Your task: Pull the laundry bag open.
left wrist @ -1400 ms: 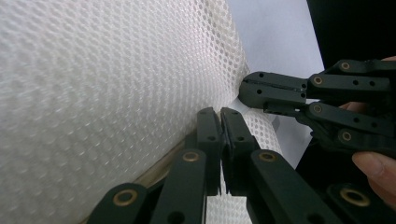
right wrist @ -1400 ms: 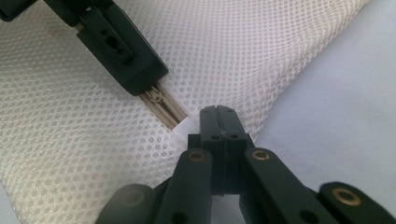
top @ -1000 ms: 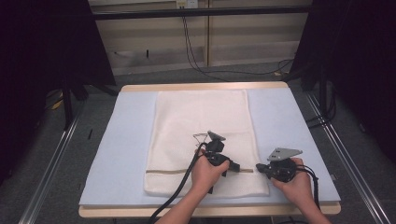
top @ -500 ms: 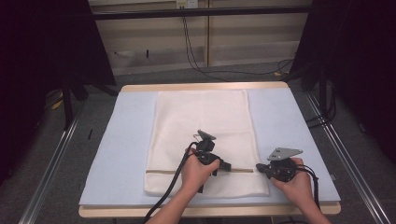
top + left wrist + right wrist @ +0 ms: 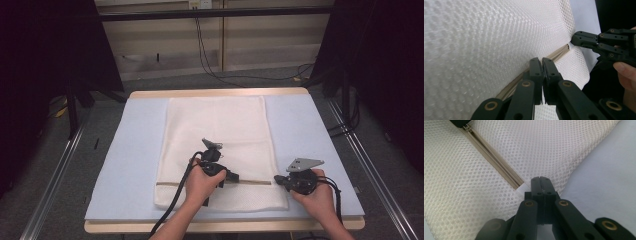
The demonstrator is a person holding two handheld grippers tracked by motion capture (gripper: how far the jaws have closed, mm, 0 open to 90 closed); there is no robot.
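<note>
- High view: a white mesh bag (image 5: 215, 145) lies flat on the blue mat (image 5: 125, 170), mid-table, with its zip (image 5: 250, 181) running across near the person's edge. The left gripper (image 5: 235, 177) sits on the zip line around the bag's middle; the right gripper (image 5: 278, 180) is at the zip's right end. To run the zip well, the right should pin that end while the left draws the slider straight along the line, low and level (any lift would bunch the mesh).
- Left gripper view: the jaws are clamped together over the beige zip (image 5: 534, 75), apparently on the slider, though the pull itself is hidden. The mesh (image 5: 486, 42) bulges into a soft fold beside the track, so a slow pull seems wise. Farther off, the right gripper (image 5: 574, 40) nips the bag's edge.
- Right gripper view: the jaws are closed on the white end tab (image 5: 524, 188) where the zip (image 5: 496, 161) stops. The track here looks parted. The fabric is fine honeycomb mesh, thin and limp; beside it is bare mat (image 5: 604, 170).
</note>
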